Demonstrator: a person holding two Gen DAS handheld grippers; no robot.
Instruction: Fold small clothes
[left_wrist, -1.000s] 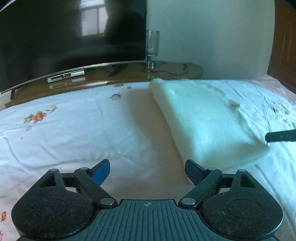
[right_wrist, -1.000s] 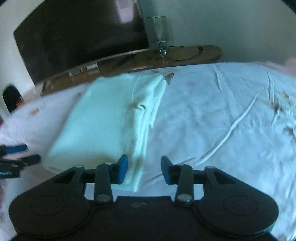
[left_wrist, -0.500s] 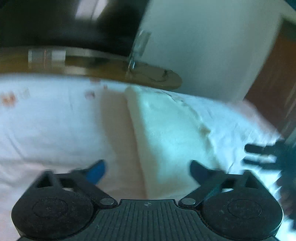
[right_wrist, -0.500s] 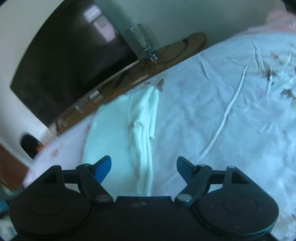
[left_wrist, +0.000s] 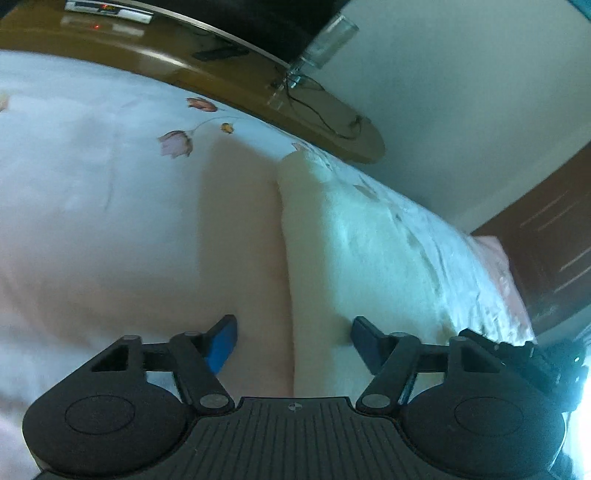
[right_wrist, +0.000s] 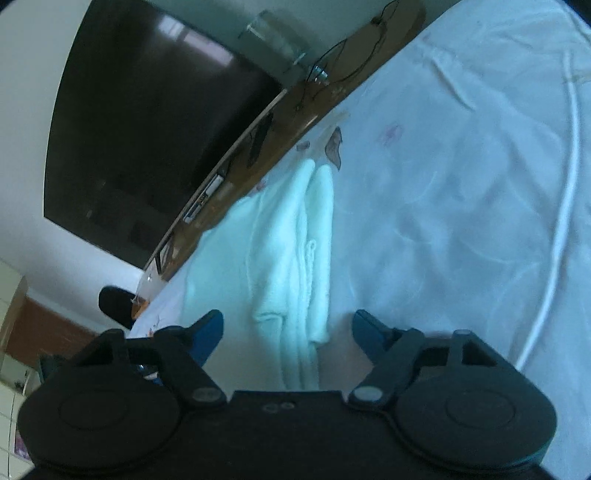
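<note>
From the left wrist, we see the left gripper (left_wrist: 293, 341) tilted down over the bed (left_wrist: 92, 229), its jaws fairly wide and closing. The near left edge of the cloth (left_wrist: 354, 251), a pale folded strip running away toward the TV stand (left_wrist: 221, 88), lies between the two fingers, but the pads do not press on it; nothing is held. At the right edge, part of the right gripper (left_wrist: 532, 354) shows just beside the cloth's other side.

From the right wrist, our right gripper (right_wrist: 286, 332) is rolled over, jaws also wide and closing. The layered open edges of the cloth (right_wrist: 295, 258) lie between the fingers, untouched. The cloth sits on the sheet near the TV (right_wrist: 147, 129) end, with a long wrinkle (right_wrist: 561, 221) well off to the right.

We judge the risks this way: the right pads could catch only the top layers, so the stack would splay when lifted. The left pads could pinch the bedsheet with the fold, dragging it. If one side grips before the other, the strip will skew and the next fold will land crooked.
</note>
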